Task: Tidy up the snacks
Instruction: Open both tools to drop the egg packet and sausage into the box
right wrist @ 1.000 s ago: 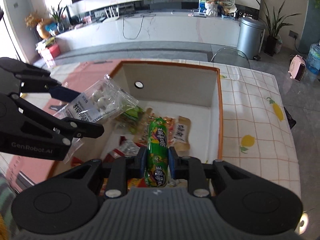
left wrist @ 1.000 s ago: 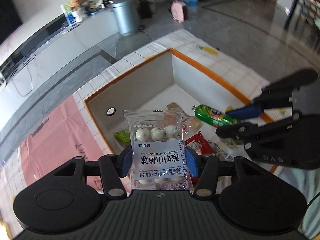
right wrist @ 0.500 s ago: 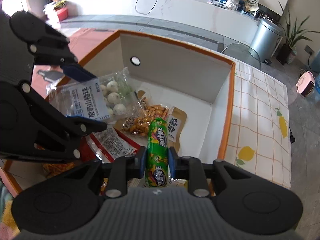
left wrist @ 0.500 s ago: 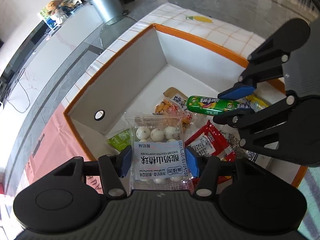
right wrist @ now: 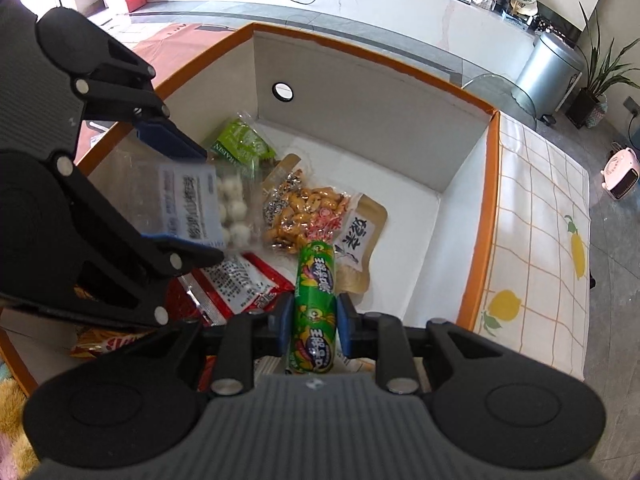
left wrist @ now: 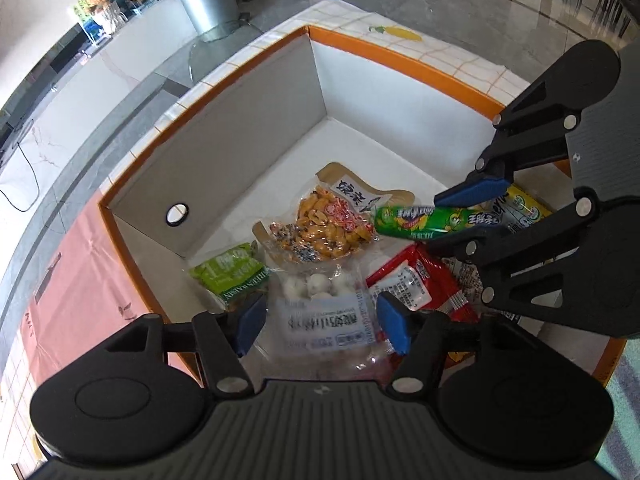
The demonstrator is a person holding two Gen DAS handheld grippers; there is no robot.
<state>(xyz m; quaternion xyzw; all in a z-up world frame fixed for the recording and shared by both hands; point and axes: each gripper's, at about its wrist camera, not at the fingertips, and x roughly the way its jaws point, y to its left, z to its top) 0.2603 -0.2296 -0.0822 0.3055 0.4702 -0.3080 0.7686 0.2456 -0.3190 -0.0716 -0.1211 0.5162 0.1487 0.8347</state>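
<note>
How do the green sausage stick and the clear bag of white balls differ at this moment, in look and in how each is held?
The green sausage stick is a narrow opaque tube; the clear bag of white balls is flat, wide and see-through. The right gripper clamps the stick; the left gripper has just been opening, its pads clear of the blurred bag. Both are over the orange-rimmed box.

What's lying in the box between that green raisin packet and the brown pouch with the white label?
A clear bag of orange nuts lies between the green raisin packet and the brown pouch; the right wrist view shows it best.
</note>
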